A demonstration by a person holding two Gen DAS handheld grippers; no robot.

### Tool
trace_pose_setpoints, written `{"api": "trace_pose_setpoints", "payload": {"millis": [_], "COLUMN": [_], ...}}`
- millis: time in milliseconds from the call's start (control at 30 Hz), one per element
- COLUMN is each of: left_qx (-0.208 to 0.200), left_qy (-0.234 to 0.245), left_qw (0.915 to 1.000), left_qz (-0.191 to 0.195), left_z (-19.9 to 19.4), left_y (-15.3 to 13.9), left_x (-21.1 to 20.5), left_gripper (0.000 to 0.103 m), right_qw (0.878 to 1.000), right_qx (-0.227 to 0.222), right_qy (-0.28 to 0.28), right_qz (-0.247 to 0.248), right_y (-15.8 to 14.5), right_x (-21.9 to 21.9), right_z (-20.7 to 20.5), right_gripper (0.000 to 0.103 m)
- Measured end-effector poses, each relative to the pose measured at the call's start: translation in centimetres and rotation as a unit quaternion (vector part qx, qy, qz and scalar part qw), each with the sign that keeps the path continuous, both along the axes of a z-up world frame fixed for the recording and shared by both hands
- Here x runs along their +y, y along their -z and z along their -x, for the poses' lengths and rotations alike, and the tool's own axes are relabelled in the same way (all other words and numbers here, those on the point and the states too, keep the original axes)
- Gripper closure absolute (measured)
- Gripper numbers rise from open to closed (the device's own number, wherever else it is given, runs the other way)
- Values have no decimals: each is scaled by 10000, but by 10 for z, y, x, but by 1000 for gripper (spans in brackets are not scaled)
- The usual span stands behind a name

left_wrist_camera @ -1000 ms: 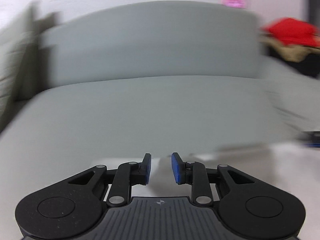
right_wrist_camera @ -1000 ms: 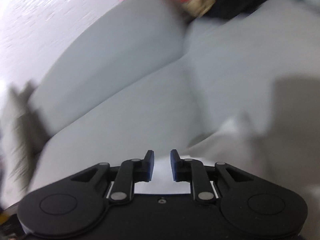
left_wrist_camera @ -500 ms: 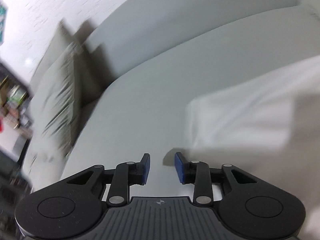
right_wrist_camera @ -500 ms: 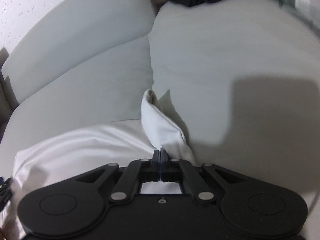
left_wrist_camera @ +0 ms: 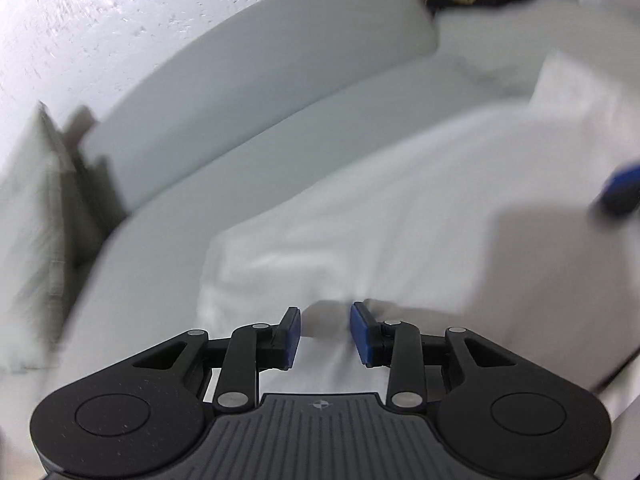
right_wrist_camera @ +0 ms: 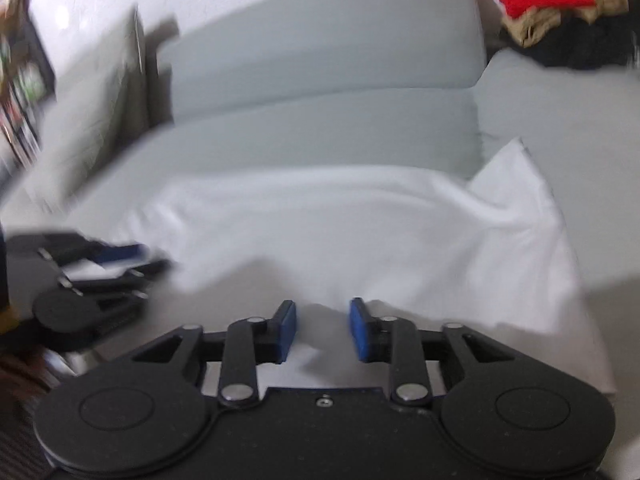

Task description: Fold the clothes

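We see a white garment (right_wrist_camera: 360, 232) spread flat across the seat of a grey sofa (right_wrist_camera: 320, 52), its right corner peaked up near the seam between two seat cushions. The left gripper (left_wrist_camera: 325, 330) hangs over the garment's near left part – fingers spread, jaws just been opening, nothing pinched, only cloth lying below the gap. The right gripper (right_wrist_camera: 323, 328) sits over the near edge of the same garment; its blue pads (right_wrist_camera: 289, 330) stand clearly apart, jaws just been opening, no cloth caught between them. In the right wrist view the left gripper shows at the far left, blurred, low over the cloth's left end. Both views are motion-blurred. A pale cushion (left_wrist_camera: 36, 232) leans at the sofa's left end. Far right on the sofa – a heap of other clothes (right_wrist_camera: 560, 12), red on top, tan and black under it, well apart from the white garment.
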State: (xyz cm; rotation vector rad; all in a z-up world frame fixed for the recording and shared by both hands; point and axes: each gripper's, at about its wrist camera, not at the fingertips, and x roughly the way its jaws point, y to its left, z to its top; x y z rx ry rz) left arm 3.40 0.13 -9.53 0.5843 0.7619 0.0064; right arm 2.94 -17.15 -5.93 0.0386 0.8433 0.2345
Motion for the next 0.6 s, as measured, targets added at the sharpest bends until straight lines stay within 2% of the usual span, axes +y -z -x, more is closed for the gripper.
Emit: {"api": "trace_pose_setpoints", "payload": {"millis": [100, 167, 200, 233, 300, 333, 433, 467, 500, 567, 600], "left_qx": [189, 219, 228, 230, 218, 196, 169, 93, -21, -257, -361], "left_qy": [-674, -1083, -1277, -1431, -1748, -1985, -2400, -2505, -2534, -2539, -2378], "left_qw": [9975, 9938, 9914, 9892, 9835, 9793, 9667, 9636, 9625, 9607, 9636], "left_qz": [47, 119, 148, 224, 411, 345, 871, 928, 972, 1091, 1170], "left_z": [5, 8, 9, 12, 13, 12, 14, 12, 11, 13, 14], "left_y": [-7, -11, -13, -15, -23, -24, -32, -35, -38, -43, -45], "left_x": [33, 53, 62, 67, 82, 92, 111, 122, 126, 129, 124], "left_gripper": [68, 66, 60, 56, 56, 57, 57, 62, 66, 66, 66], "right_qw": [9946, 9894, 9859, 9848, 9828, 9811, 9739, 9716, 9701, 9690, 9681], "right_qx": [96, 342, 477, 563, 627, 650, 705, 685, 643, 443, 336], "right_qy": [677, 1178, 1424, 1558, 1731, 1822, 2127, 2218, 2274, 2293, 2297], "right_qz": [779, 776, 739, 519, 177, 35, -366, -464, -557, -811, -942], "right_y": [-1, 6, 10, 8, 5, 4, -1, -3, -5, -10, -12], "right_x": [-18, -42, -54, -64, -77, -82, -93, -94, -95, -97, -97], "right_z": [18, 18, 17, 17, 22, 27, 37, 41, 46, 50, 52], "right_gripper": [95, 100, 103, 103, 103, 103, 103, 103, 100, 98, 95]}}
